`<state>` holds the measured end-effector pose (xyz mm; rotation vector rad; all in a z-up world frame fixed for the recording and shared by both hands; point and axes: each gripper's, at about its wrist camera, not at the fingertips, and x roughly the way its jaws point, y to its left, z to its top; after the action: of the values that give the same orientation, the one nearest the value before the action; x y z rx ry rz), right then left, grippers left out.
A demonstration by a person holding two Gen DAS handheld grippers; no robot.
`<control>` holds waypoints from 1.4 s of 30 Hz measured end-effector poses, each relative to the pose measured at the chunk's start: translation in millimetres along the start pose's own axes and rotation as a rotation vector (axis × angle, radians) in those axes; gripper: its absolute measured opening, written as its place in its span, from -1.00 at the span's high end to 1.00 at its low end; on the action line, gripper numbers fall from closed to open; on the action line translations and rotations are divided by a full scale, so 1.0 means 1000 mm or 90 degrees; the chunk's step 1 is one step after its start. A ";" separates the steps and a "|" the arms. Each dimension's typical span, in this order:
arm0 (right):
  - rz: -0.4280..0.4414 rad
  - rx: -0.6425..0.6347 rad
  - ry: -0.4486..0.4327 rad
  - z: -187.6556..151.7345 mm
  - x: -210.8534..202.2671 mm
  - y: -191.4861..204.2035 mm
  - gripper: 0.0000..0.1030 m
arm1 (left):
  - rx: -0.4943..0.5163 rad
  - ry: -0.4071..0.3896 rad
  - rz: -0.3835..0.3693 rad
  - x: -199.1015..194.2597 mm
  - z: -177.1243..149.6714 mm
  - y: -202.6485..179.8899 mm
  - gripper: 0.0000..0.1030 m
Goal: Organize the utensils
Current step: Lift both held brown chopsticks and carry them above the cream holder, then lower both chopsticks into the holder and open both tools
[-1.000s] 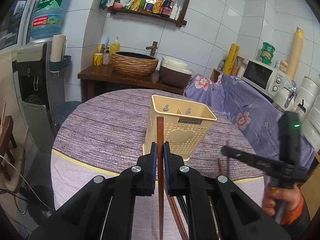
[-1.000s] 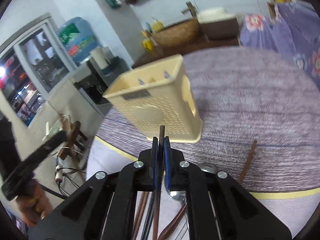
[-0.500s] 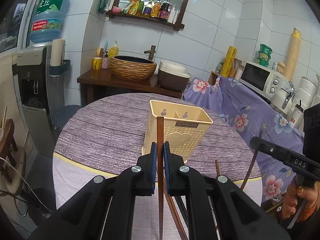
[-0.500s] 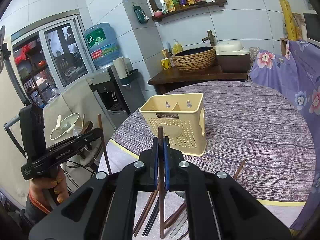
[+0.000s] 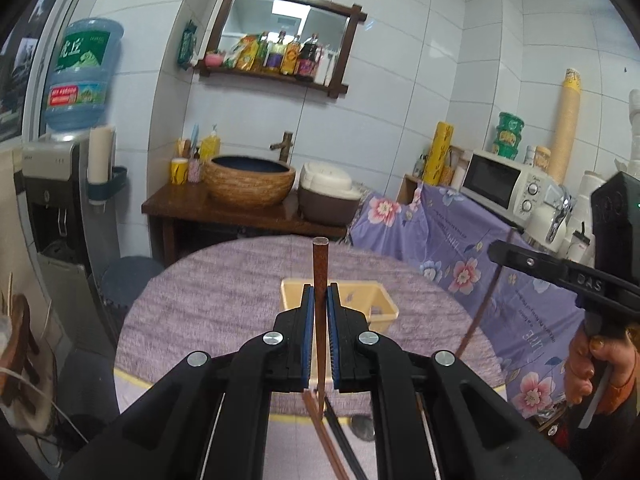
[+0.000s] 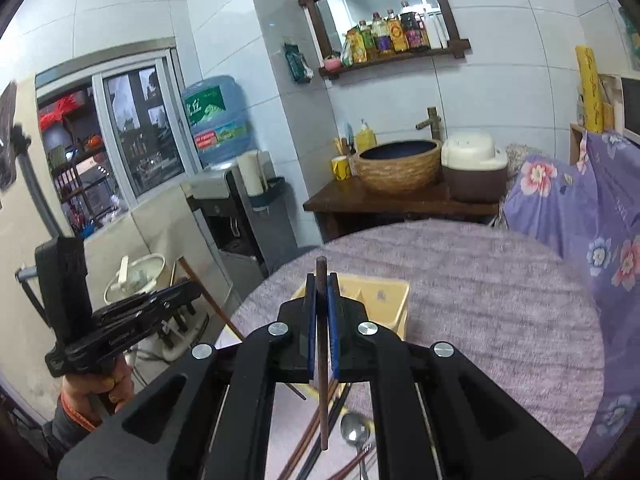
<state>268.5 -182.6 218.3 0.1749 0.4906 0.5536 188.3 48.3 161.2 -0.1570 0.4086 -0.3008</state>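
Left wrist view: the left gripper [image 5: 319,300] has its blue-padded jaws clamped on a reddish-brown chopstick [image 5: 320,264], which stands upright between them, its blunt top above the fingertips and its lower end hanging clear of the table. Just beyond the fingertips sits the cream utensil holder [image 5: 380,307] on the round table with a purple woven cloth [image 5: 208,304]; only the holder's open top and right side show past the jaws. Below the jaws, at the near edge of the table, more chopsticks [image 5: 340,440] lie loose. At the right edge of this view the right gripper [image 5: 496,250] is seen from the side, gripped by a hand [image 5: 592,364], with a thin dark chopstick [image 5: 478,312] hanging down from its tip. Right wrist view: the same right gripper [image 6: 321,300] has its jaws pressed together on that dark chopstick [image 6: 322,360], upright, its bottom end in the air above a spoon [image 6: 352,434] and other sticks lying at the near table edge. The holder [image 6: 384,300] stands just past the fingertips, a divider visible inside it. To the left, off the table, the left gripper [image 6: 192,290] is carried by the other hand [image 6: 100,384], its chopstick slanting. Far behind stand a water dispenser [image 6: 224,200], a woven basin [image 6: 400,166] and a wall shelf of bottles [image 6: 384,40].
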 end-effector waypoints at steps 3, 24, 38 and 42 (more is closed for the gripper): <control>-0.016 -0.010 -0.026 0.037 0.001 0.003 0.89 | -0.002 -0.017 -0.016 0.000 0.034 -0.002 0.85; -0.126 -0.001 -0.033 0.035 0.101 -0.033 0.88 | -0.032 -0.019 0.059 0.096 0.050 0.013 0.85; -0.128 0.045 0.004 0.001 0.131 -0.060 0.87 | -0.058 0.070 0.061 0.140 0.003 0.024 0.85; -0.130 0.055 0.004 -0.007 0.125 -0.063 0.49 | -0.047 0.069 0.064 0.136 0.000 0.022 0.45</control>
<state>386.8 -167.4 144.6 0.2031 0.5316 0.3345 312.8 25.8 106.7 -0.1922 0.5340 -0.1958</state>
